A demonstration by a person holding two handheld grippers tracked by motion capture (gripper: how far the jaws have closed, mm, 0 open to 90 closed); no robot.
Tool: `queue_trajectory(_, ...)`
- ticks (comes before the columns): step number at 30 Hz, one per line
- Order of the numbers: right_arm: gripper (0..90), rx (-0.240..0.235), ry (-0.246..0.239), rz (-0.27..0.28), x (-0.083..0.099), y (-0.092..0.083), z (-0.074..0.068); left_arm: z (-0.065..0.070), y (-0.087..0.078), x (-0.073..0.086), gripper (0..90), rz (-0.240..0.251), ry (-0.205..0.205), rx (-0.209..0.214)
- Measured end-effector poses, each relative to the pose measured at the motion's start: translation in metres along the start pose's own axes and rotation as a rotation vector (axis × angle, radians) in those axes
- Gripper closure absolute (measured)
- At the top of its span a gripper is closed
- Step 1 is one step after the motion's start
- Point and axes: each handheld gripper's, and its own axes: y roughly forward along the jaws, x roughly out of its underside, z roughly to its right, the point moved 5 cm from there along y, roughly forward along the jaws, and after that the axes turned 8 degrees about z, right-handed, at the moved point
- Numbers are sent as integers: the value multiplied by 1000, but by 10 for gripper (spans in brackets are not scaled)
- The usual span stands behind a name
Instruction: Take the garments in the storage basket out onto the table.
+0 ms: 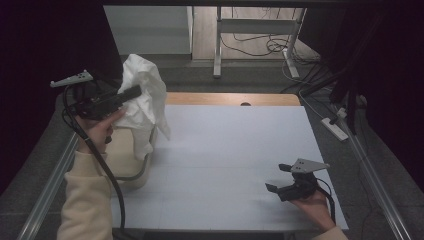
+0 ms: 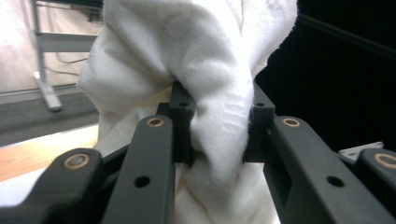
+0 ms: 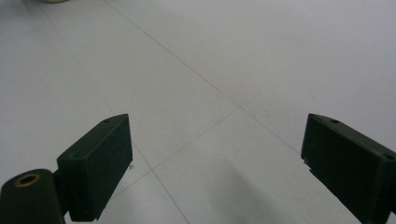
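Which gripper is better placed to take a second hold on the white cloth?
Right, probably. The right gripper rests open and free on the table, while the left gripper is already clamped on the white cloth.

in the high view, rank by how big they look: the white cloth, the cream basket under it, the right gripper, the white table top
1. white table top
2. white cloth, though it hangs nearer the camera, which may flatter it
3. cream basket, partly hidden by the cloth and arm
4. right gripper
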Motion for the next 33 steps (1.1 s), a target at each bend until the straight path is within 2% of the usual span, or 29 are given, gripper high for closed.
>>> queue_trajectory(6, 88, 2, 0, -1, 1, -2, 0, 16, 15, 0, 699, -20, 21, 43)
queue_trajectory(21, 88, 4, 4, -3, 2, -2, 1, 41, 52, -4, 699, -43, 28, 136)
queue_trajectory(27, 88, 1, 4, -3, 1, -4, 1, 45, 60, 2, 698, -64, 30, 160)
queue_trajectory(33, 88, 5, 3, -1, 1, -4, 1, 43, 61, 5, 699, -72, 22, 160)
